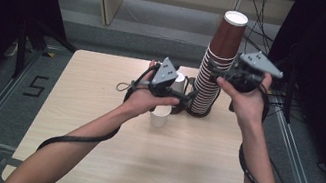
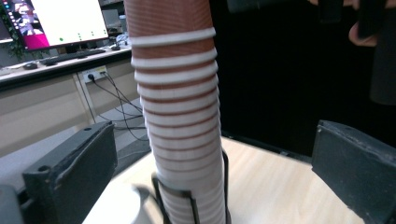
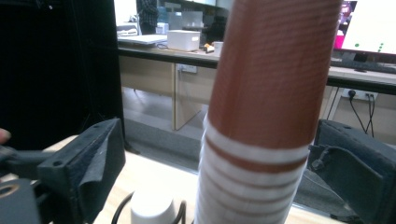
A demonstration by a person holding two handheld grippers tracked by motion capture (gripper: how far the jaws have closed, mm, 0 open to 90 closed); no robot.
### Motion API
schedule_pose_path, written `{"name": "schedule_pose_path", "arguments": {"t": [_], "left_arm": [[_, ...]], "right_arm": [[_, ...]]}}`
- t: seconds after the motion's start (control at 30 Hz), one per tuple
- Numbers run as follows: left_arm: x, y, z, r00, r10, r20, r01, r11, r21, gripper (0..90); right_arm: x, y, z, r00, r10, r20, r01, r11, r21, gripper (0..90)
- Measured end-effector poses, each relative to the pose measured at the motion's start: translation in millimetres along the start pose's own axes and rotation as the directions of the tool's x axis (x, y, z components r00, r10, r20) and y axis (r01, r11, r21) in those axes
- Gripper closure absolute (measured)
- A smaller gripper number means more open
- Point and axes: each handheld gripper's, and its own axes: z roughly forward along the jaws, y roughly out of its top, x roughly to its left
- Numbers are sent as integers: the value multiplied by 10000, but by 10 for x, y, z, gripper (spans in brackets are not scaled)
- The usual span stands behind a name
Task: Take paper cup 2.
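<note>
1. The tall stack of cups (image 1: pixel 216 65) is standing in a wire holder at the 1 o'clock part of the tabletop (image 1: pixel 137 168).
2. The left claw (image 1: pixel 189 97) is gaping near the base of the stack, holding nothing.
3. The right claw (image 1: pixel 212 67) is standing wide around the upper cups, not pressing.
4. Probably the next move is pinching the top cup and lifting straight.

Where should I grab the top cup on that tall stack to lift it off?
Grip the top cup on its brown wall just above its white rim band, coming in level from the right side. It sits upside down, narrowing upward, so squeezing low likely slips less.
</note>
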Motion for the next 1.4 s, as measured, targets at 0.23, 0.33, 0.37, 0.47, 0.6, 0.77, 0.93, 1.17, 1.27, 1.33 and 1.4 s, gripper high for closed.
{"name": "schedule_pose_path", "arguments": {"t": [0.23,0.33,0.37,0.47,0.6,0.77,0.93,1.17,1.27,1.33,1.4], "left_arm": [[107,318,552,9996,222,-192,-214,9989,425,0],[153,412,733,9991,-254,-334,267,9989,384,0],[152,425,780,9990,-274,-353,289,9987,408,0],[141,425,881,9990,-139,-422,165,9979,632,0],[191,398,939,9984,-203,-530,238,9976,651,0],[233,363,983,9982,-199,-561,245,9963,825,1],[249,372,1039,9992,-138,-378,174,9953,952,22],[291,346,1075,9980,-564,-295,591,9934,979,43],[291,346,1079,9976,-629,-288,654,9934,946,50],[296,344,1077,9971,-718,-267,740,9932,902,51],[300,339,1073,9963,-825,-251,843,9927,858,53]], "right_arm": [[-224,388,255,9993,193,331,-205,9991,363,29],[-296,430,324,9959,-86,897,53,9993,366,42],[-312,440,343,9959,-102,898,66,9991,408,41],[-342,463,380,9972,-39,742,-6,9981,609,42],[-378,459,455,9981,289,543,-333,9960,824,47],[-380,451,566,9975,572,406,-606,9942,889,63],[-359,466,628,9969,657,433,-692,9938,867,102],[-343,453,674,9973,624,398,-656,9942,848,179],[-345,445,675,9965,727,424,-757,9945,729,185],[-343,439,669,9957,819,429,-848,9938,720,188],[-336,434,660,9949,910,443,-938,9935,646,190]]}}
